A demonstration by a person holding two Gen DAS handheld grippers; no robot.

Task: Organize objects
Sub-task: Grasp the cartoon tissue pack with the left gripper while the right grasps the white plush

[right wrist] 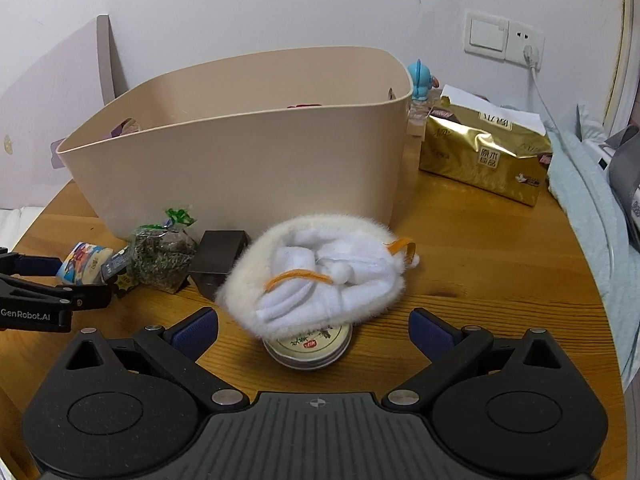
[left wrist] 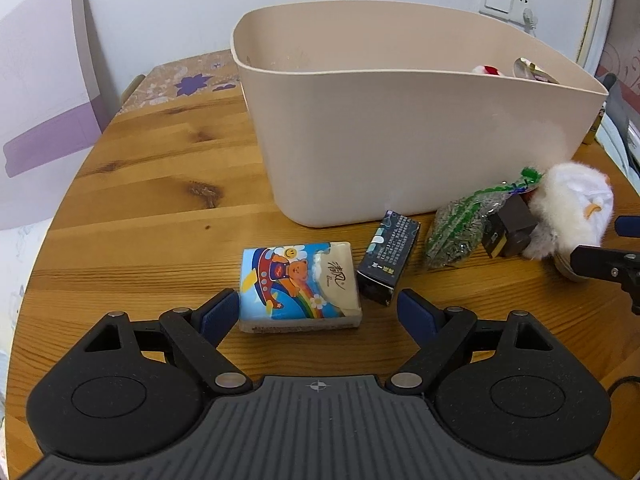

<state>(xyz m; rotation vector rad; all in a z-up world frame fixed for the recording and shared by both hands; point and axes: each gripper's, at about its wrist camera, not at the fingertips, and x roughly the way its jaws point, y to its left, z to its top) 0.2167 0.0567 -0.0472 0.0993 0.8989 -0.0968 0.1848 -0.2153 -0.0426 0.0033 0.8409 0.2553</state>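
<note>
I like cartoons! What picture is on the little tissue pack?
The tissue pack shows a bear in a red plane over a rainbow; clearest in the left wrist view.

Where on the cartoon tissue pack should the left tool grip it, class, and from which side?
Across the two short ends of the tissue pack, coming down from above and the near side. It lies flat on the table, and the open left tool already straddles it; the dark box crowds its right end.

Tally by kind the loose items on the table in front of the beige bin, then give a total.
Tissue packs: 1
Small dark boxes: 2
Bags of dried herbs: 1
Fluffy white plush items: 1
Round tins: 1
Total: 6
</note>
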